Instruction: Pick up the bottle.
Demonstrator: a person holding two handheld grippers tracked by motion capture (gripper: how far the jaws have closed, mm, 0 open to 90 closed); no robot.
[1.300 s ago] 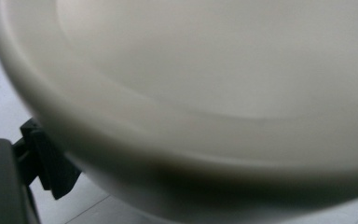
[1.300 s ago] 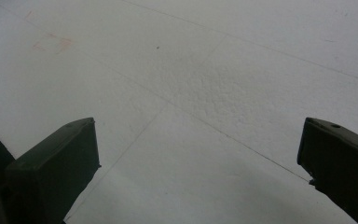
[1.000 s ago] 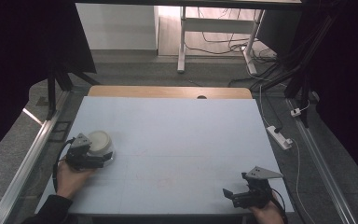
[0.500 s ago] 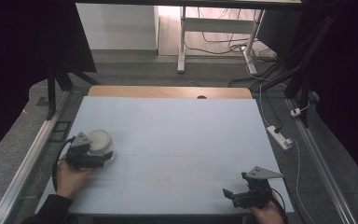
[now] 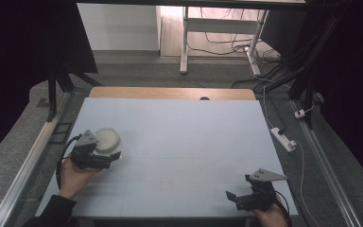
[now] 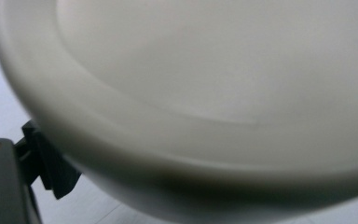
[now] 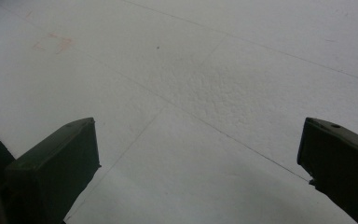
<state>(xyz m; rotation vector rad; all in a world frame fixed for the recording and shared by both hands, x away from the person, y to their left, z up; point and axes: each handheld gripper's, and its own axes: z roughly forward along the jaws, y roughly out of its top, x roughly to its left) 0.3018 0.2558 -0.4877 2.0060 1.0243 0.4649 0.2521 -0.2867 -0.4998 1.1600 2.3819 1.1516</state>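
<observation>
Bowl (image 5: pixel 108 140): a round, off-white, shallow piece with a smooth matte surface and a thick rounded rim. It sits at the left side of the desk (image 5: pixel 184 142), toward the near edge, held at the left gripper (image 5: pixel 105 158).

High view: shows the whole layout. The left gripper lies at the near left, with the bowl touching its far side; the person's left hand (image 5: pixel 73 177) grips it from below. The right gripper (image 5: pixel 234 197) is at the near right corner, well apart from the bowl, over bare desk surface.

Left gripper view: shows the bowl at close range (image 6: pixel 205 93), blurred. The rim curves across from upper left to lower right, and the underside is shaded. One black finger (image 6: pixel 51 163) shows at the lower left, against the bowl's edge. The fingers are closed on the bowl's rim.

Right gripper view: shows surface detail that the high view lacks, namely fine seam lines and a faint orange stain (image 7: pixel 58 44) on the pale desk. Its two fingers (image 7: pixel 51 172) stand wide apart, with nothing between them.
</observation>
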